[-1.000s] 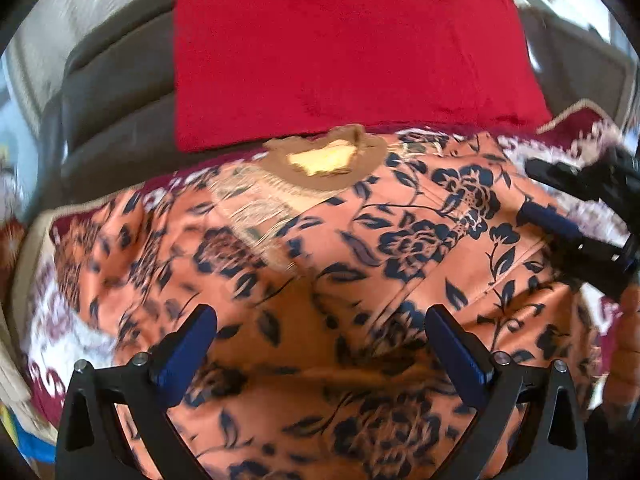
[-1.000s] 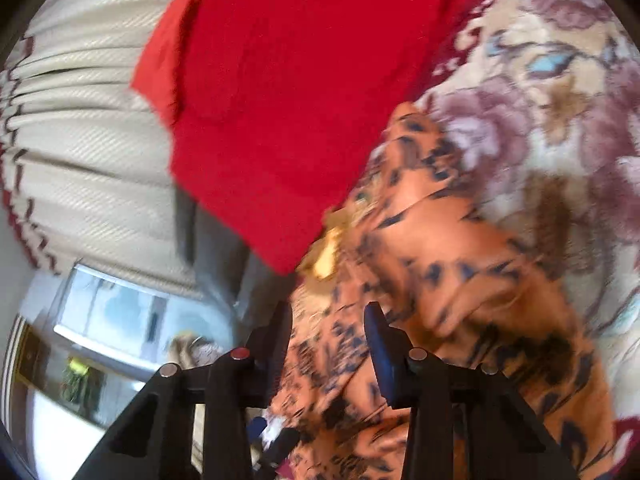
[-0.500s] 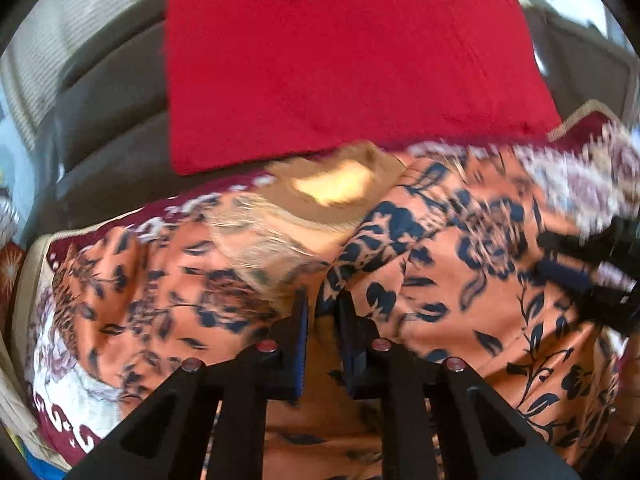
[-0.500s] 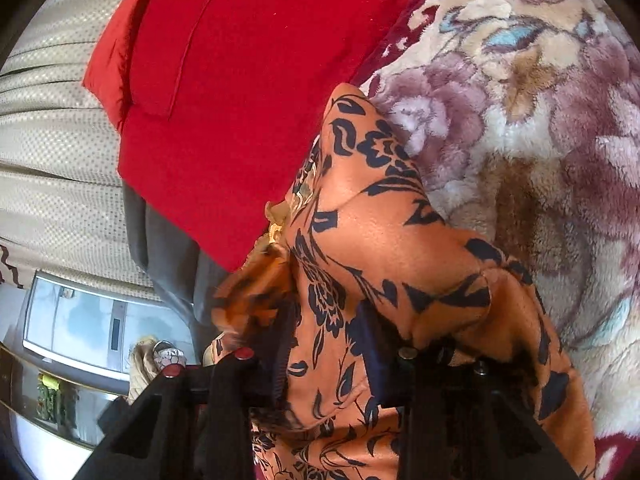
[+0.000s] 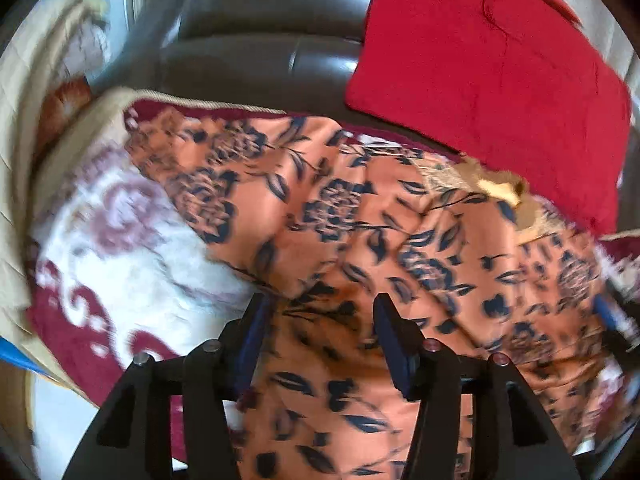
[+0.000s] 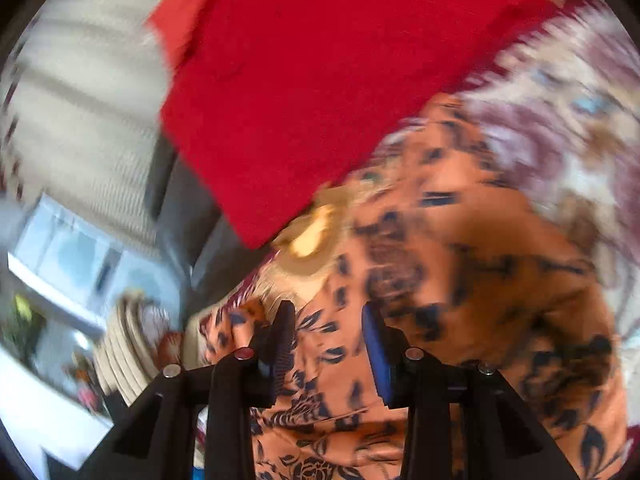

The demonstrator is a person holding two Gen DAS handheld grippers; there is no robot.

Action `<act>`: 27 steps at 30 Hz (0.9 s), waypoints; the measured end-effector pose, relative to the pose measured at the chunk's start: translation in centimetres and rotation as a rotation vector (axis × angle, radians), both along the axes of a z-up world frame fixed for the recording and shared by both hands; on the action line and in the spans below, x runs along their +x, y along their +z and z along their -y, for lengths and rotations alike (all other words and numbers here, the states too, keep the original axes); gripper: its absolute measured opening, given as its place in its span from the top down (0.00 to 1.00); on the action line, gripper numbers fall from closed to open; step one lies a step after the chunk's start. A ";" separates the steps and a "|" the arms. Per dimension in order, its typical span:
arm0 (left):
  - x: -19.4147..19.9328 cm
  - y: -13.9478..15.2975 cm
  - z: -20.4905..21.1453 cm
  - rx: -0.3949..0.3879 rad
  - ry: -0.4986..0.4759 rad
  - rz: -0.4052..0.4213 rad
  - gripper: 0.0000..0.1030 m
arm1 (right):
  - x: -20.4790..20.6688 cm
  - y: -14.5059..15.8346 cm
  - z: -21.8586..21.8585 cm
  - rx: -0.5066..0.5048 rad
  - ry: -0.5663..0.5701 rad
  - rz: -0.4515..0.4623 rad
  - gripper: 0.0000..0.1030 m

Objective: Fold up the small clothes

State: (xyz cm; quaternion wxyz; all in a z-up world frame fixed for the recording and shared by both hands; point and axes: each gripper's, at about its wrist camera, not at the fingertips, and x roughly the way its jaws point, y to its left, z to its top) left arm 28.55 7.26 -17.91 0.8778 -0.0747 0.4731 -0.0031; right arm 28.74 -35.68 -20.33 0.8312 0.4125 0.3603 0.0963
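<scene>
A dark leather sofa (image 5: 256,12) carries everything — a floral blanket (image 5: 120,248) in maroon and white covers its seat, an orange garment (image 5: 360,220) with dark flowers lies rumpled on that, and a red cloth (image 5: 480,60) drapes the backrest.

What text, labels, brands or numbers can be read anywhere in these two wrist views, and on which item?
None: no readable writing in either view.
Orange floral garment: printed pattern only; the yellowish patch at its neck is too blurred to read.
Red cloth: plain.
Floral blanket: pattern only.
</scene>
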 end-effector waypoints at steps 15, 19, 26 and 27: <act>6.9 -3.0 6.6 -0.109 -0.169 -0.050 0.88 | 0.9 -3.5 -1.5 -0.031 0.058 -0.129 0.63; 5.2 -0.3 5.2 -0.113 -0.175 0.045 0.91 | 1.2 -3.5 -1.6 -0.037 0.044 -0.134 0.63; 4.3 -1.1 2.1 -0.087 -0.156 -0.037 0.90 | 1.3 -3.1 -2.9 -0.094 0.066 -0.129 0.64; 4.3 -1.7 1.8 -0.101 -0.154 -0.062 0.89 | 1.3 -3.1 -2.9 -0.099 0.066 -0.130 0.64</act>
